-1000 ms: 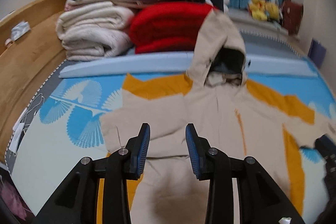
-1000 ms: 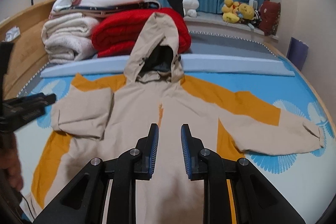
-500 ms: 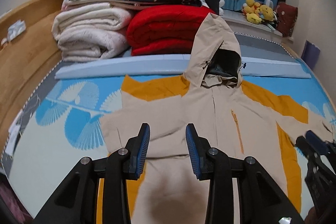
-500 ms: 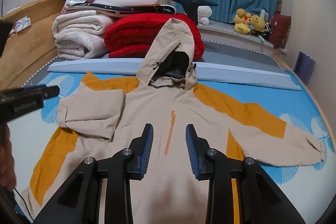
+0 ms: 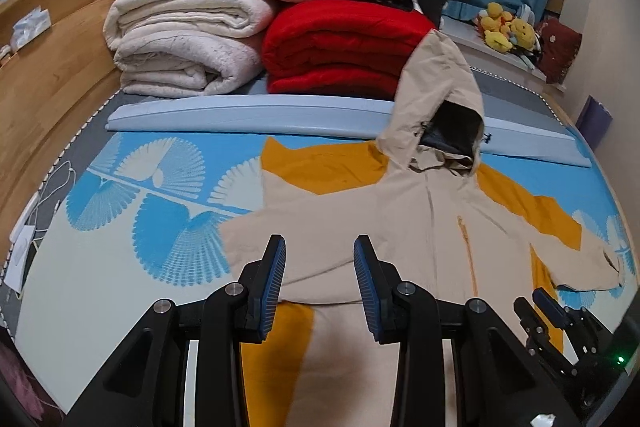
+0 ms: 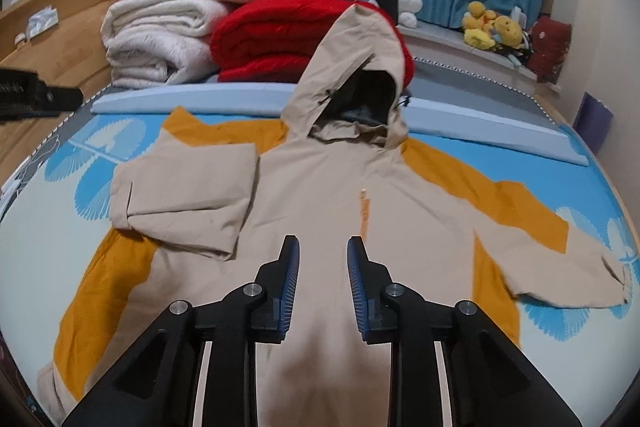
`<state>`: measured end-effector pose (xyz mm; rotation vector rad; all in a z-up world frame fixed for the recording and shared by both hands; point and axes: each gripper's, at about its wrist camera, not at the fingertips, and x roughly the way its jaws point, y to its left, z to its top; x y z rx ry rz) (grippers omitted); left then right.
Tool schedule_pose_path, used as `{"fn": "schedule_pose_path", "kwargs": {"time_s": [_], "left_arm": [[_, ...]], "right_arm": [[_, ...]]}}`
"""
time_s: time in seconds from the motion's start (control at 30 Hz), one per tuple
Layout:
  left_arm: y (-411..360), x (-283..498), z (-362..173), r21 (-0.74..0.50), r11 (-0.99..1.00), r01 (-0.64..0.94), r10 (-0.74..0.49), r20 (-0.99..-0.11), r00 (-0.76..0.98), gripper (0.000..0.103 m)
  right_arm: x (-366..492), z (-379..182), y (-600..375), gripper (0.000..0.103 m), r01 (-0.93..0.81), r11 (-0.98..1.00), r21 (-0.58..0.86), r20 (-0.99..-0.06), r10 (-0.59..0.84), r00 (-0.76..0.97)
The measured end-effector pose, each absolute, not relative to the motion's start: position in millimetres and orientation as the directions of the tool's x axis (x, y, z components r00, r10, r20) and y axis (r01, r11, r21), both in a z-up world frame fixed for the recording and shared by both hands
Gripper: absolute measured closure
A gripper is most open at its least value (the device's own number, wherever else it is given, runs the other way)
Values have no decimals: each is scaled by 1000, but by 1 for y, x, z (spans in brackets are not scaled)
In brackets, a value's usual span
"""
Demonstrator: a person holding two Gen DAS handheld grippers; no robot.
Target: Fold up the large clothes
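A beige and orange hooded jacket (image 6: 320, 187) lies front up on the bed, its hood (image 6: 356, 67) propped against the red blanket. One sleeve (image 6: 184, 199) is folded in over the chest; the other sleeve (image 6: 560, 267) stretches out to the right. My left gripper (image 5: 320, 247) hovers open over the folded sleeve (image 5: 304, 247), with nothing between its pads. Above the jacket's lower front, my right gripper (image 6: 323, 247) has its jaws opening, with nothing between them. It also shows as the right gripper (image 5: 548, 303) at the lower right of the left wrist view.
The jacket rests on a blue fan-patterned sheet (image 5: 152, 219). Behind it run a pale blue bolster (image 5: 248, 115), folded cream blankets (image 5: 188, 47) and a red blanket (image 5: 340, 51). A wooden headboard (image 5: 48, 75) lines the left side. A white cable (image 5: 52, 183) lies at the bed's left edge.
Both views have shifted, so the jacket sits further right and closer. The right gripper's jaws stand wider apart. It has come further into the left wrist view's lower right corner.
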<state>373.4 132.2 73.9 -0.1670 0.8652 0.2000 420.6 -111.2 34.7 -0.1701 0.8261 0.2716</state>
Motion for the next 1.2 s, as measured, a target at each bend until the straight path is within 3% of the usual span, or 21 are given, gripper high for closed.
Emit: {"fn": "schedule_pose_path", "kwargs": {"time_s": [0.07, 0.13, 0.2, 0.4, 0.47, 0.5, 0.53, 0.7, 0.77, 0.8, 0.83, 1.0, 1.07, 1.13, 1.2], "left_arm": [[151, 371, 73, -86, 961, -264, 101, -778, 620, 70], [177, 367, 74, -119, 944, -306, 100, -784, 613, 70], [206, 361, 74, -142, 921, -363, 117, -788, 605, 70], [274, 338, 72, -191, 839, -509, 163, -805, 570, 70], [287, 334, 73, -205, 824, -528, 167, -803, 572, 70], [291, 332, 73, -209, 819, -534, 167, -803, 572, 70], [295, 331, 73, -214, 814, -539, 167, -804, 571, 70], [306, 328, 68, -234, 798, -555, 154, -811, 564, 70], [306, 331, 65, -247, 798, -549, 136, -814, 564, 70], [305, 332, 64, -250, 800, -546, 130, -816, 564, 70], [304, 333, 63, -247, 803, -542, 126, -818, 561, 70], [307, 333, 63, -252, 794, -553, 129, -820, 558, 70], [306, 334, 64, -255, 791, -556, 129, -818, 560, 70], [303, 336, 64, -256, 794, -552, 127, -818, 562, 70], [298, 338, 64, -255, 799, -545, 122, -818, 563, 70]], "right_arm": [[426, 28, -98, 67, -321, 946, -45, -758, 177, 627], [432, 20, -85, 49, -339, 940, -40, -781, 182, 598], [437, 12, -70, 46, -359, 932, -44, -793, 186, 581], [443, -7, -19, 47, -447, 888, -110, -783, 199, 589], [444, -18, 7, 64, -499, 859, -115, -788, 227, 572], [445, -23, 18, 78, -517, 847, -123, -793, 229, 564], [446, -30, 33, 81, -545, 828, -129, -803, 235, 547], [434, -43, 94, 79, -681, 727, -89, -809, 346, 475], [426, -50, 120, 69, -734, 671, -106, -808, 372, 456], [423, -54, 129, 55, -748, 654, -112, -808, 378, 451], [422, -57, 136, 52, -761, 638, -117, -810, 382, 445], [419, -92, 174, 52, -812, 520, -266, -843, 283, 457], [418, -102, 179, 56, -805, 479, -351, -837, 226, 499], [419, -99, 176, 86, -812, 464, -355, -833, 238, 500], [424, -81, 164, 90, -801, 505, -323, -814, 283, 507]]}}
